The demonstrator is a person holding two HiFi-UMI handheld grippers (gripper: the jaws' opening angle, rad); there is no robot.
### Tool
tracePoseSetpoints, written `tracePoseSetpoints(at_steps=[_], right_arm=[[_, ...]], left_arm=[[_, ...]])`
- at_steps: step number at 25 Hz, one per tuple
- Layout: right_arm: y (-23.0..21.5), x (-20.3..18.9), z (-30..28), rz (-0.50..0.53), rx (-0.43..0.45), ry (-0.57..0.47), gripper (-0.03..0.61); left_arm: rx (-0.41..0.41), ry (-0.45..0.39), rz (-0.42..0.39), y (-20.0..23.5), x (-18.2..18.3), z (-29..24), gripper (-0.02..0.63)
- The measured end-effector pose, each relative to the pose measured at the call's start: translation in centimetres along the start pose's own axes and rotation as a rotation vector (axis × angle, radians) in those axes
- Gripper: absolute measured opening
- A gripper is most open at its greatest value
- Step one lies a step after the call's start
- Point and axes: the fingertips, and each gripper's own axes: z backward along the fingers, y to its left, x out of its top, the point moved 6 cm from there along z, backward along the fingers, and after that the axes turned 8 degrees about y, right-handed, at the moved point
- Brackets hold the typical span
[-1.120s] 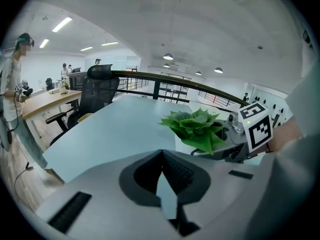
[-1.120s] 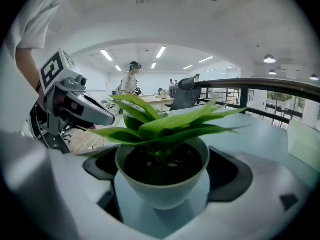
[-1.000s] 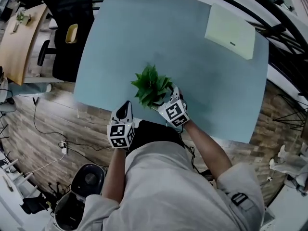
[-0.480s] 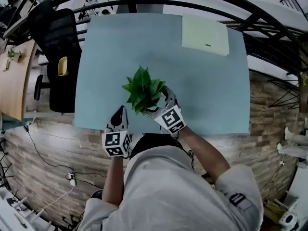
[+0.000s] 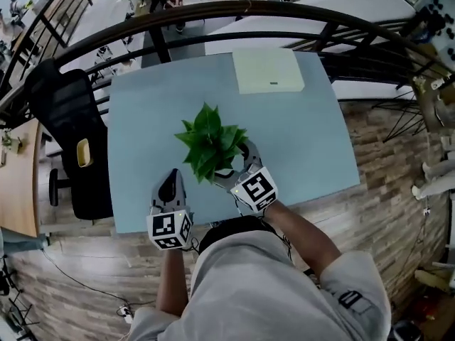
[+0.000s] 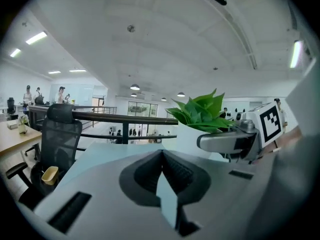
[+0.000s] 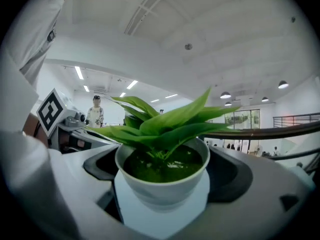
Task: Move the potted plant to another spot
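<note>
- The potted plant (image 5: 211, 146) stands at the centre of the frame, over the near half of the blue desk (image 5: 306, 133). Its white pot is caught in the right tongs (image 5: 244, 163). Whether the base rests on the desk or hangs just clear of it cannot be told.
- The right tongs' 2 jaws pinch the pot from either side below its rim, a hold that leaves it upright and the leaves free above the jaws.
- The left tongs (image 5: 172, 183), at lower left, are near the plant but apart from it. Their tips are pressed together with nothing between them. By the look of it this is a 1-handed carry, with the left held out of the leaves' way.
- A pale green pad (image 5: 269, 71) lies at the desk's far edge, upper centre, well apart from the plant. The desk between them would likely serve as a new spot.
- A black office chair (image 5: 67, 141) stands off the desk's left side, and a dark railing (image 5: 213, 9) curves across the top of the frame.
</note>
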Motion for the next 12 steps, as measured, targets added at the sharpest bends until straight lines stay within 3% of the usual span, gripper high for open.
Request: tracePoseSetpoints(at_steps=[4,12], right_arm=[[-0.7,1.3,2.5,-0.027,-0.063,-0.035,0.531],[-3.3,0.4,7.2,-0.049,-0.173,-0.025,0.531]], left_arm=[[-0.071,-0.04,-0.024,-1.6,1.2,-1.1,0.012],[-0.184,0.001,-0.067,-5.0,1.0,-4.0,0.012]])
